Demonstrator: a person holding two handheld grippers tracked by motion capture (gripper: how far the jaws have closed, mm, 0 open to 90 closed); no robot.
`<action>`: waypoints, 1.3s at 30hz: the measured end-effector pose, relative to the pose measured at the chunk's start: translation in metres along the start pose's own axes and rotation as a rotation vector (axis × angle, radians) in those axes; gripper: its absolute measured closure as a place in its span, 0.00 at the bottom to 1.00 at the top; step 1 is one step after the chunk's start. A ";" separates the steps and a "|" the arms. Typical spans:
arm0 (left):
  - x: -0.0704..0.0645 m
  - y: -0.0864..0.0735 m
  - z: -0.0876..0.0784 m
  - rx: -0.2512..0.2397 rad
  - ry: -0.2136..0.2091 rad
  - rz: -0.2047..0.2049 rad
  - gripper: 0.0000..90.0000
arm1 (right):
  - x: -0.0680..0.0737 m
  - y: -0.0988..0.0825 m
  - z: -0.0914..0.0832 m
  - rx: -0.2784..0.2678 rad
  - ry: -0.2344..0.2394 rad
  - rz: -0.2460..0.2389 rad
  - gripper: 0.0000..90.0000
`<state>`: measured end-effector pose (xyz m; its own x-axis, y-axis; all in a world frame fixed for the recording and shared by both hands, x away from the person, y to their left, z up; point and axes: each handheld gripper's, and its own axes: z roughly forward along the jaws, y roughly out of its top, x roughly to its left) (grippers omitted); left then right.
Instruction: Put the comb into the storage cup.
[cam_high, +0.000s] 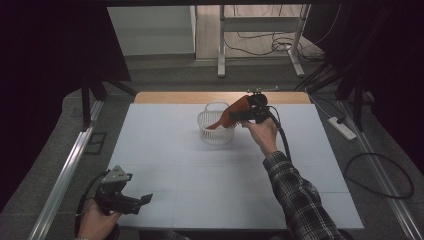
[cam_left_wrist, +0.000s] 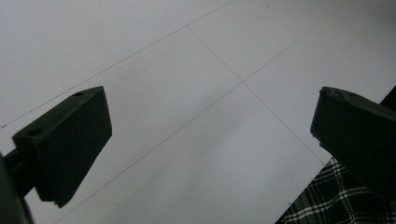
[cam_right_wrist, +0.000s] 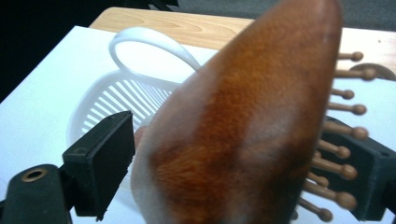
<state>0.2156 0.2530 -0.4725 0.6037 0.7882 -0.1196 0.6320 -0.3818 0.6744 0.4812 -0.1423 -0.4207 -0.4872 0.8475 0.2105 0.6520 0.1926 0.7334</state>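
Note:
A brown wooden hairbrush (cam_high: 233, 111) leans tilted in a white slatted basket (cam_high: 215, 133) at the far middle of the table, its narrow end down inside the basket. My right gripper (cam_high: 242, 117) sits around the brush's wide head. In the right gripper view the brush (cam_right_wrist: 252, 93) stands between the jaws of my right gripper (cam_right_wrist: 231, 133). Its wooden pins (cam_right_wrist: 345, 109) face the right pad, and the left pad stands just off its smooth back. The basket (cam_right_wrist: 105, 100) lies behind. My left gripper (cam_high: 142, 202) hovers open and empty over the near left corner; in its own view the left gripper (cam_left_wrist: 210, 135) has only table between its jaws.
The pale table top (cam_high: 200, 175) has a wooden strip (cam_high: 165, 97) along its far edge. A metal rail (cam_high: 65, 170) runs beside the left side. On the floor beyond are a stand's legs (cam_high: 220, 55), cables, and a power strip (cam_high: 341, 127) at the right. A plaid sleeve (cam_left_wrist: 327, 205) shows below my left gripper.

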 end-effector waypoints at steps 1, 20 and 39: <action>0.000 0.000 0.000 0.000 0.000 0.000 0.00 | 0.000 0.000 -0.001 -0.005 0.010 -0.001 0.12; 0.000 0.000 0.000 0.002 0.000 0.003 0.00 | 0.005 0.002 -0.013 0.025 0.029 -0.100 0.01; 0.000 0.000 0.000 -0.003 -0.009 0.003 0.00 | 0.005 -0.002 -0.025 0.029 0.044 -0.155 0.00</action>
<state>0.2154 0.2535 -0.4723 0.6096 0.7829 -0.1239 0.6286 -0.3823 0.6773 0.4631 -0.1513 -0.4047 -0.6079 0.7841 0.1249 0.5833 0.3343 0.7403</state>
